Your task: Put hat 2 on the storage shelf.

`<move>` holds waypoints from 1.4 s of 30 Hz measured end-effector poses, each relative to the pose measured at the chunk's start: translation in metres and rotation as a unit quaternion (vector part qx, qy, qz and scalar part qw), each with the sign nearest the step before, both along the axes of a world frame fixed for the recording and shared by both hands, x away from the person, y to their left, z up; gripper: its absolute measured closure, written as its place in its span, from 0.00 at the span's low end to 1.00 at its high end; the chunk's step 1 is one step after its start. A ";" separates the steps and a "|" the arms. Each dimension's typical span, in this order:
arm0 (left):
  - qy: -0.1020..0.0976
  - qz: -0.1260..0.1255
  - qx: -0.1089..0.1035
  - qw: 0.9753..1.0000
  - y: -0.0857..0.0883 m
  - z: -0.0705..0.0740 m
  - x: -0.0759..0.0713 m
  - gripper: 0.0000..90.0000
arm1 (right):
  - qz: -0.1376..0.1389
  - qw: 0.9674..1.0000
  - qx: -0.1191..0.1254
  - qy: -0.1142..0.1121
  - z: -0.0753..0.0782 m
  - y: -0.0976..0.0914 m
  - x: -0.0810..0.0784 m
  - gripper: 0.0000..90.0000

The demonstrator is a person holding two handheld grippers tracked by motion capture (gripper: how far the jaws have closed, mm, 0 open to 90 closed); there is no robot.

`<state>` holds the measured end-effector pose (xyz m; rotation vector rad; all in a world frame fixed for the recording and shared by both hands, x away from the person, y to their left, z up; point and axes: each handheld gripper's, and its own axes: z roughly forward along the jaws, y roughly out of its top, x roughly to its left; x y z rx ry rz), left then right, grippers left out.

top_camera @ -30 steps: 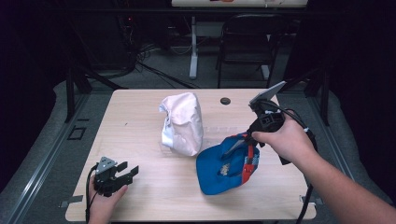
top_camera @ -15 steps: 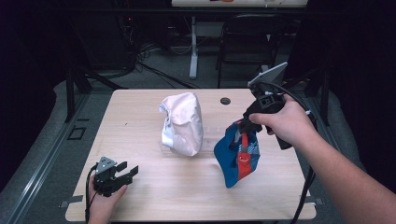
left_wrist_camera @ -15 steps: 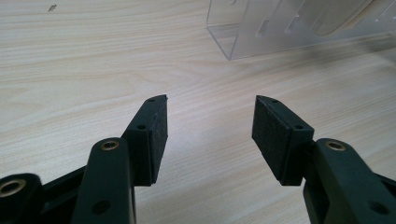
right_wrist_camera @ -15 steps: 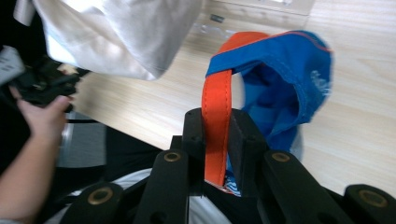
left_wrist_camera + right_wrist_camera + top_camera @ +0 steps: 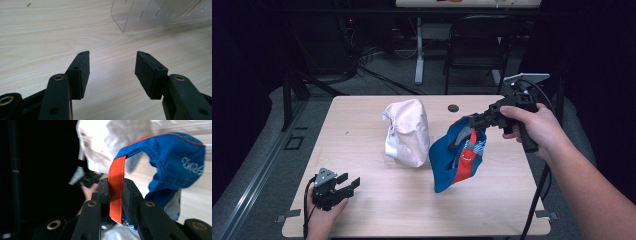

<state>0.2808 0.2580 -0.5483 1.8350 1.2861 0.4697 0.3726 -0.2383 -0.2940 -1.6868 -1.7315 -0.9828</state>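
Wooden table mostly bare, right tool pinching blue cap aloft, left tool spread near front edge.

Lab/studio | dark surround | wooden table | floor cables | chair

We cannot make out the writing on the blue cap: its pale stitched lettering is blurred, and the cap's lower part runs behind the jaws of the right gripper. The red strap disappears between those jaws, so we cannot see its end. The clear plastic stand is cut off by the top edge of the left gripper view. In the high view, the white cap hides most of that stand. The small dark disc on the table is too small for us to identify.
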 end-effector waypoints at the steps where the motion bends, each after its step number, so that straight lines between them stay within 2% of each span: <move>1: -0.003 0.003 -0.001 1.000 0.000 -0.001 0.000 0.51 | 0.000 1.000 0.018 -0.002 -0.001 -0.002 0.001 0.87; 3: -0.003 0.003 -0.001 1.000 0.000 0.000 0.000 0.51 | -0.006 0.999 0.050 -0.005 -0.002 -0.004 0.003 0.87; 6: -0.004 0.003 -0.002 1.000 0.000 0.000 0.000 0.51 | -0.018 0.995 0.096 -0.016 -0.003 -0.009 0.006 0.87; 9: -0.004 0.004 -0.001 1.000 0.000 0.000 0.000 0.51 | -0.032 0.991 0.128 -0.025 -0.001 -0.013 0.011 0.87; 11: -0.004 0.005 -0.001 1.000 0.001 0.000 0.000 0.51 | -0.041 0.989 0.139 -0.030 0.001 -0.016 0.014 0.87; 17: -0.005 0.003 -0.001 1.000 0.000 -0.001 0.001 0.51 | -0.079 0.987 0.132 -0.041 0.005 -0.027 0.027 0.87; 19: 0.001 0.001 0.001 1.000 0.000 0.000 0.001 0.51 | -0.088 0.987 0.131 -0.043 0.007 -0.029 0.031 0.87; 24: -0.003 0.000 -0.001 1.000 0.000 0.000 0.002 0.51 | -0.101 0.986 0.119 -0.050 0.007 -0.029 0.043 0.87; 27: -0.002 0.000 0.000 1.000 -0.001 -0.001 0.003 0.51 | -0.115 0.986 0.109 -0.047 0.004 -0.026 0.050 0.87; 29: -0.002 -0.001 -0.001 1.000 0.000 -0.001 0.003 0.51 | -0.114 0.987 0.104 -0.046 0.003 -0.026 0.055 0.87; 31: 0.002 -0.002 -0.001 1.000 0.000 0.000 0.003 0.51 | -0.123 0.986 0.103 -0.045 0.001 -0.026 0.059 0.87; 37: 0.001 -0.002 -0.002 1.000 0.001 -0.001 0.005 0.51 | -0.125 0.988 0.088 -0.038 -0.007 -0.023 0.064 0.87; 42: -0.002 0.000 -0.003 1.000 0.000 -0.001 0.004 0.51 | -0.132 0.986 0.092 -0.031 -0.015 -0.024 0.068 0.87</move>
